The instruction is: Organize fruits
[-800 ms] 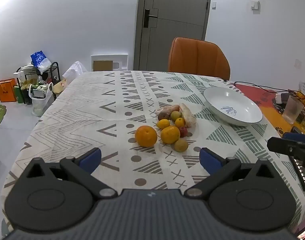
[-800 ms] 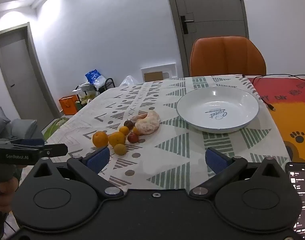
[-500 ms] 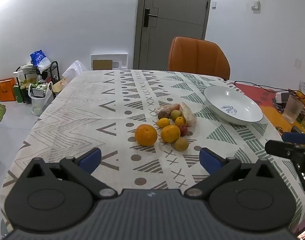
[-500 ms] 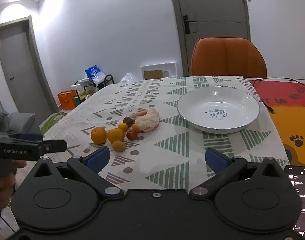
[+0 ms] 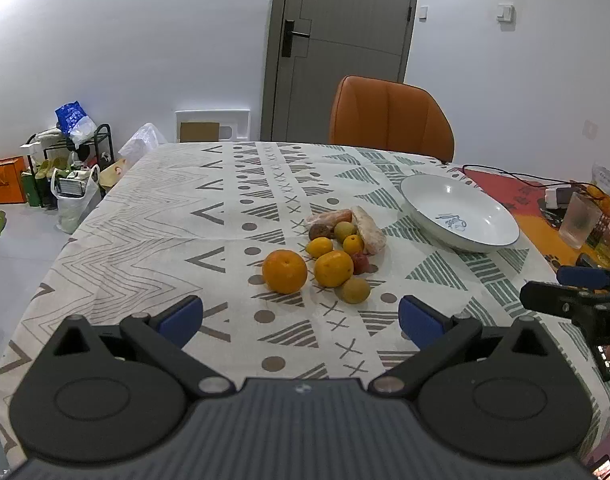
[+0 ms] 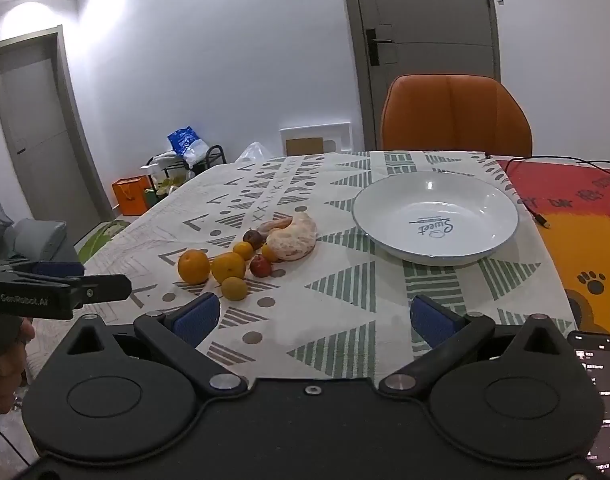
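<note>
A small pile of fruit lies in the middle of the patterned tablecloth (image 5: 165, 216): a big orange (image 5: 284, 271) (image 6: 193, 266), a second orange (image 5: 333, 268) (image 6: 228, 267), smaller yellow fruits, a yellow-green round fruit (image 5: 352, 290) (image 6: 233, 288), a small red one (image 6: 260, 267) and peeled pomelo pieces (image 5: 368, 229) (image 6: 293, 237). To their right stands an empty white bowl (image 5: 457, 211) (image 6: 436, 216). My left gripper (image 5: 301, 319) hangs open just short of the big orange, nothing between its fingers. My right gripper (image 6: 313, 320) is open too, over bare cloth between the fruit and the bowl.
An orange chair (image 5: 389, 116) stands at the table's far side before a grey door (image 5: 345, 40). A red-orange mat with a cable, a glass (image 5: 581, 220) and a phone (image 6: 597, 392) lies at the right. Bags and a rack (image 5: 69, 160) stand on the floor at the left.
Both grippers have drifted slightly; the fruit and bowl sit a little differently in each view. Their jaws stay wide and nothing was picked up.
</note>
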`<state>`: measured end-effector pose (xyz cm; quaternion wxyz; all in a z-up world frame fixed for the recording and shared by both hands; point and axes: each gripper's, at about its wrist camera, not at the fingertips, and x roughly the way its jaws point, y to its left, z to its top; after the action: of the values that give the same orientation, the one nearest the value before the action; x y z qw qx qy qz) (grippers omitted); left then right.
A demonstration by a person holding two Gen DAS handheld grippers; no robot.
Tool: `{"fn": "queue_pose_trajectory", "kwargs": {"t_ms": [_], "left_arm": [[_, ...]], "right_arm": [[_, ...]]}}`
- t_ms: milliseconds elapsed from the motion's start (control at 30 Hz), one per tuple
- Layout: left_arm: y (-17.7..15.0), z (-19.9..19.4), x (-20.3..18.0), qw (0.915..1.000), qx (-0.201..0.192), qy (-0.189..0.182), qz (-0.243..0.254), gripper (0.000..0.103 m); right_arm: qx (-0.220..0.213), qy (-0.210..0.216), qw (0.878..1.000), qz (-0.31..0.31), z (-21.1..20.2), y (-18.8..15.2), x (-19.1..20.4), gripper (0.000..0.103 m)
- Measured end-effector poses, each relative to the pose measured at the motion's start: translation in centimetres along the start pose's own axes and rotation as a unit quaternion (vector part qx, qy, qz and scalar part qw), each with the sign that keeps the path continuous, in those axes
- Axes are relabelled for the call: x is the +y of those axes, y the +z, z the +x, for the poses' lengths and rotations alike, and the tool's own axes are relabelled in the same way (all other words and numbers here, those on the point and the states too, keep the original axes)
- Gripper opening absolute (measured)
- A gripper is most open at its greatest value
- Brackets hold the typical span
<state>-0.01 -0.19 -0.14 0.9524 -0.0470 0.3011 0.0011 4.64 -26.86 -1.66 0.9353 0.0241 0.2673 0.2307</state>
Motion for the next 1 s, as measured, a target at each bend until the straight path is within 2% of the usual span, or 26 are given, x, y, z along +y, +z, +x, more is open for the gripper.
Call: {"fn": "queue_pose_trajectory", "kwargs": {"t_ms": [1000], "left_arm": [[-0.16,-0.02,0.06,1.0,-0.003,-0.001,0.002,0.103]], "right_arm": [[0.004,-0.008,1.0,0.001,0.3,-0.25,-0.33,0.103]]}}
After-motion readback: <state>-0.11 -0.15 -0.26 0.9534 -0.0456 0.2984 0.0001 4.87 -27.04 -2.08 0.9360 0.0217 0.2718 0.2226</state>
